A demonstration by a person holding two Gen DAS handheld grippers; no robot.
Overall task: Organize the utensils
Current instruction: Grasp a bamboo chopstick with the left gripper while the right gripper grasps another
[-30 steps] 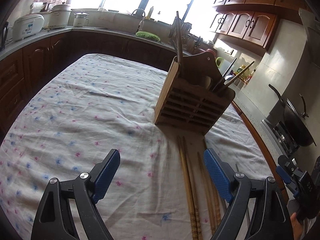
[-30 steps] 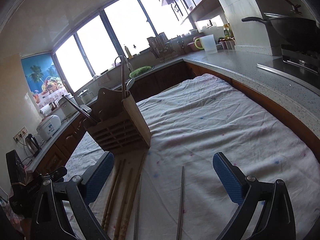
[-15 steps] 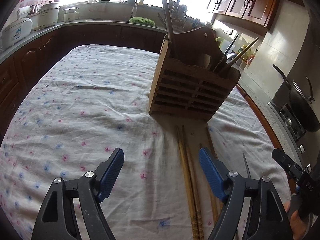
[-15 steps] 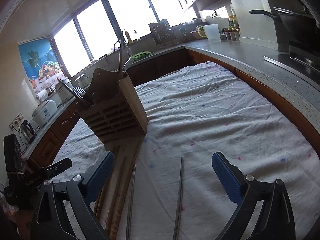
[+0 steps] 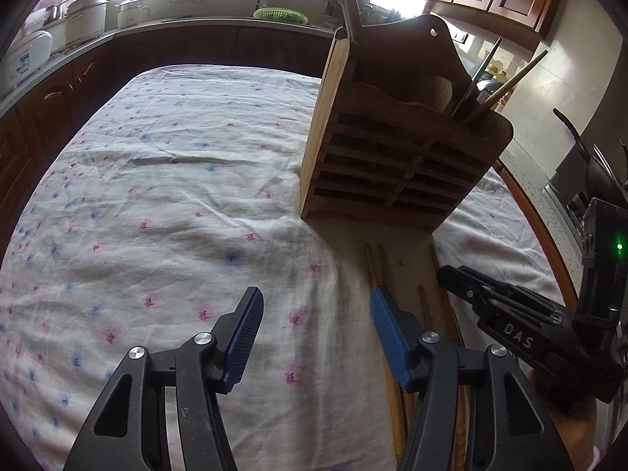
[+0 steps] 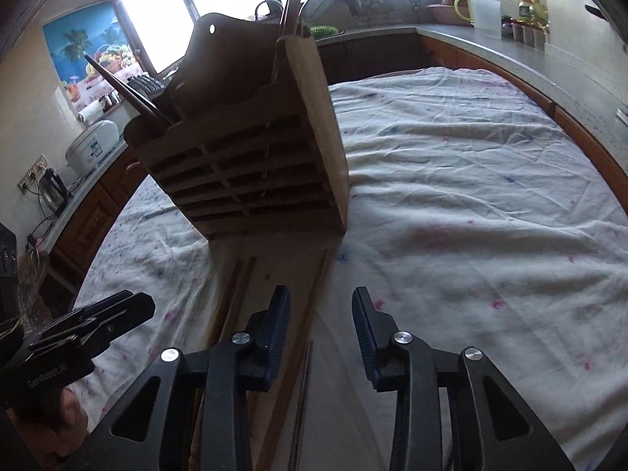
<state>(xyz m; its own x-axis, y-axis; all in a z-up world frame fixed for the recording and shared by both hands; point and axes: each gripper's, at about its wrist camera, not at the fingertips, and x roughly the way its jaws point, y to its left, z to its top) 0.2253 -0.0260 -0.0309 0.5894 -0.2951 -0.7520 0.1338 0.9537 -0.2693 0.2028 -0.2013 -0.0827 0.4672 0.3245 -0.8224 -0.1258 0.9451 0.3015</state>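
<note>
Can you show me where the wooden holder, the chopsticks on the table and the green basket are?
Holder (image 5: 388,165): left wrist view, slatted front.
Chopsticks (image 6: 320,278): right wrist view, one stick's shaft.
Green basket (image 5: 280,15): left wrist view, its rim.

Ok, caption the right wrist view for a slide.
Open right gripper over chopsticks lying before the wooden utensil holder.

Matt wooden holder (image 5: 384,165) on wrinkled cloth (image 5: 165,196).
</note>
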